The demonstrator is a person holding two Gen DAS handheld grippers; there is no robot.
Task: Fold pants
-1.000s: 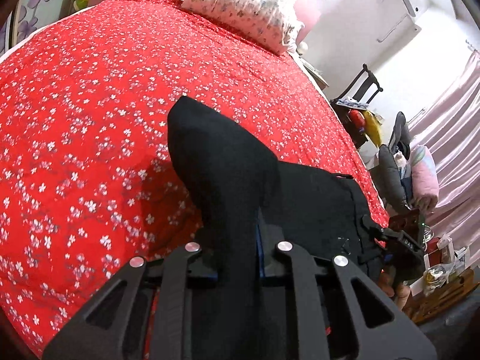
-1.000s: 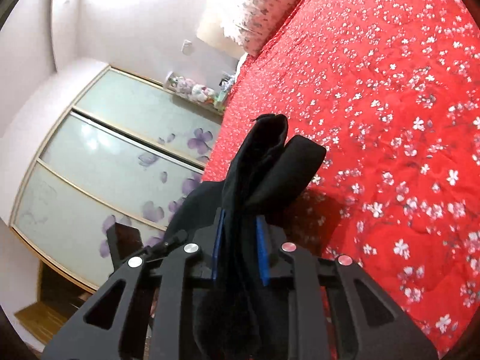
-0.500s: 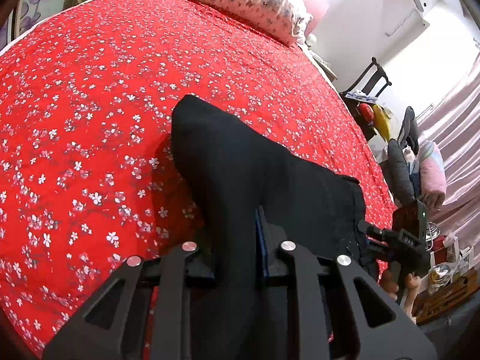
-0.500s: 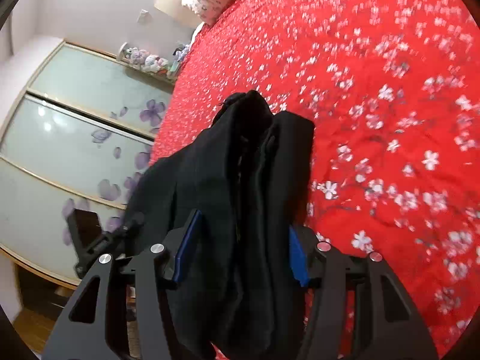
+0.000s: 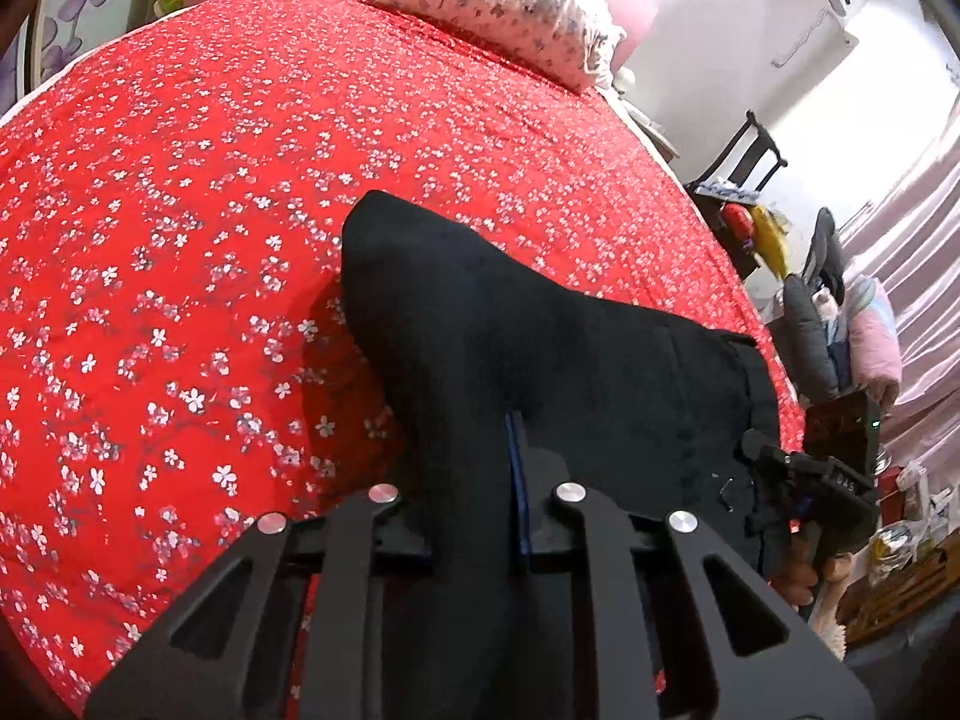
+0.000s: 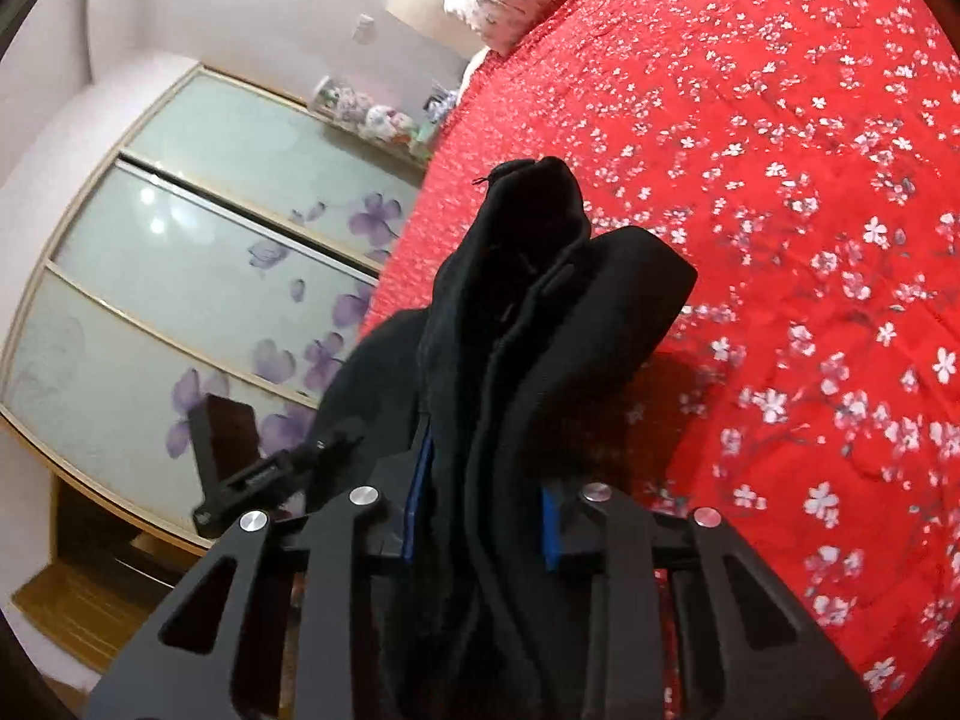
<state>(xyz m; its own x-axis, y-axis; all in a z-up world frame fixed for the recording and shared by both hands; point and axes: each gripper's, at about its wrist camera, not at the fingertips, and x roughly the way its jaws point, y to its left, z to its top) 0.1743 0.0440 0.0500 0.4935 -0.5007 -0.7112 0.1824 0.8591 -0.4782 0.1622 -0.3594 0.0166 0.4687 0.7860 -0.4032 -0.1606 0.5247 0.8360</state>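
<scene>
While both the left tongs (image 5: 471, 516) and right tongs (image 6: 480, 516) clench the black pants (image 5: 540, 348), the cloth hangs above the red bed (image 5: 180, 210).

A red bedspread (image 5: 210, 210) with small white flowers covers the bed. At the far end lies a pale floral pillow (image 5: 498, 6). On the right stand a dark chair (image 5: 741, 159) and pink curtains (image 5: 912, 276). On the left — a wardrobe (image 6: 198, 276) with glass doors and purple flowers.
</scene>
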